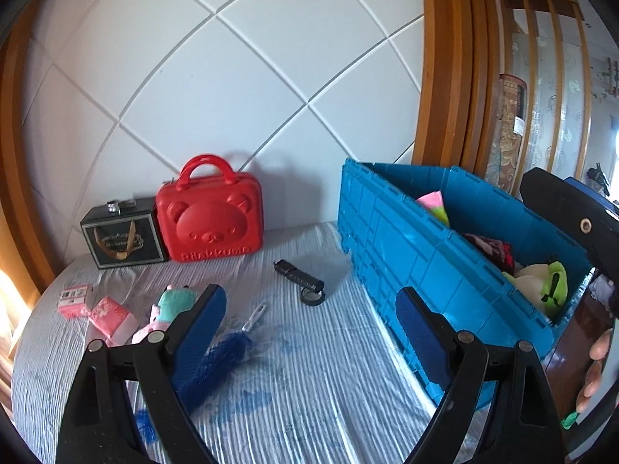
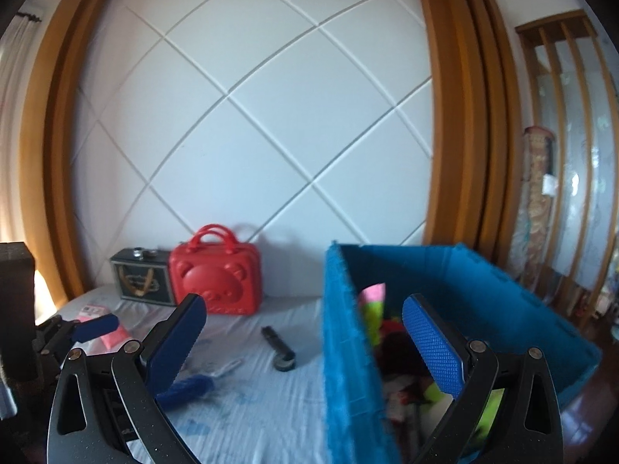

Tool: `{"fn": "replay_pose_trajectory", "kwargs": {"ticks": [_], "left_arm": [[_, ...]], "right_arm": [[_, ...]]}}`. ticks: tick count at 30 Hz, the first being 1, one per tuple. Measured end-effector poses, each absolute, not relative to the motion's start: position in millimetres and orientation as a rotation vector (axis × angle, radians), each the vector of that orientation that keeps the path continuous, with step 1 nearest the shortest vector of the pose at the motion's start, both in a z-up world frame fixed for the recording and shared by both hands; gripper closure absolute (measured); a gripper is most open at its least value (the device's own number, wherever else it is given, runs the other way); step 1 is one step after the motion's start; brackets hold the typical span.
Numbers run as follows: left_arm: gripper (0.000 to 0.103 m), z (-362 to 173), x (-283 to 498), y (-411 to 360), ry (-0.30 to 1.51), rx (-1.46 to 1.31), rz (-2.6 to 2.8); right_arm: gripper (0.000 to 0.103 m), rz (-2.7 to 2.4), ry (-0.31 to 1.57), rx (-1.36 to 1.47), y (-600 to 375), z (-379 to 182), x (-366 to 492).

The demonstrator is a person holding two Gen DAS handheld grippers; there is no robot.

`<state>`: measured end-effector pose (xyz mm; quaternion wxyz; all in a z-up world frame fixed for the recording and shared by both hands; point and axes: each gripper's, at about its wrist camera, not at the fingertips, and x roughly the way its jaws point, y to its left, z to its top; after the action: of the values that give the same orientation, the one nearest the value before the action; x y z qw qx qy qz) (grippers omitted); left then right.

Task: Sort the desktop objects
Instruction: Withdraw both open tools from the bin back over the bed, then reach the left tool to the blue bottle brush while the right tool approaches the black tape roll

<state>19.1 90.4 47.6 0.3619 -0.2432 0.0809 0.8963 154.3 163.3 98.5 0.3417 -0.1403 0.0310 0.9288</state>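
Left gripper open over bed w/ blue crate beside.

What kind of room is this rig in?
Probably a home bedroom: a white quilted diamond-panel wall in a wooden frame, like a headboard, with a striped cloth surface holding a red Rilakkuma case.

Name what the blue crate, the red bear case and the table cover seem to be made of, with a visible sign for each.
Blue crate: rigid moulded plastic, matte, with ribbed panels. Red bear case: hard plastic, slightly glossy, with an embossed face and lettering. Table cover: probably woven cloth, judging by its fine crinkled ridges.
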Motion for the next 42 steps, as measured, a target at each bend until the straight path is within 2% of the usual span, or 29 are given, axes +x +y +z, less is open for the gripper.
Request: {"fn": "replay_pose_trajectory", "kwargs": {"ticks": [17,23,30,42], "left_arm": [[0.013,-57,-82,-7,0.256,-1.006,2.483],[0.013,-109,-111,-28,0.359,-1.143,2.465],[0.013,-165,-145,-19,0.414,-1.267,2.387],[0.013,-248,-205,49,0.557,-1.369,2.215]], "right_arm": [[0.000,2.502,0.158,-0.686,170,6,64],[0.000,2.470,0.213,-0.802,182,-30,39],[0.000,2.376,0.296,-0.969,205,-90,13],[0.000,2.204,0.414,-1.134,269,-185,-24]]}}
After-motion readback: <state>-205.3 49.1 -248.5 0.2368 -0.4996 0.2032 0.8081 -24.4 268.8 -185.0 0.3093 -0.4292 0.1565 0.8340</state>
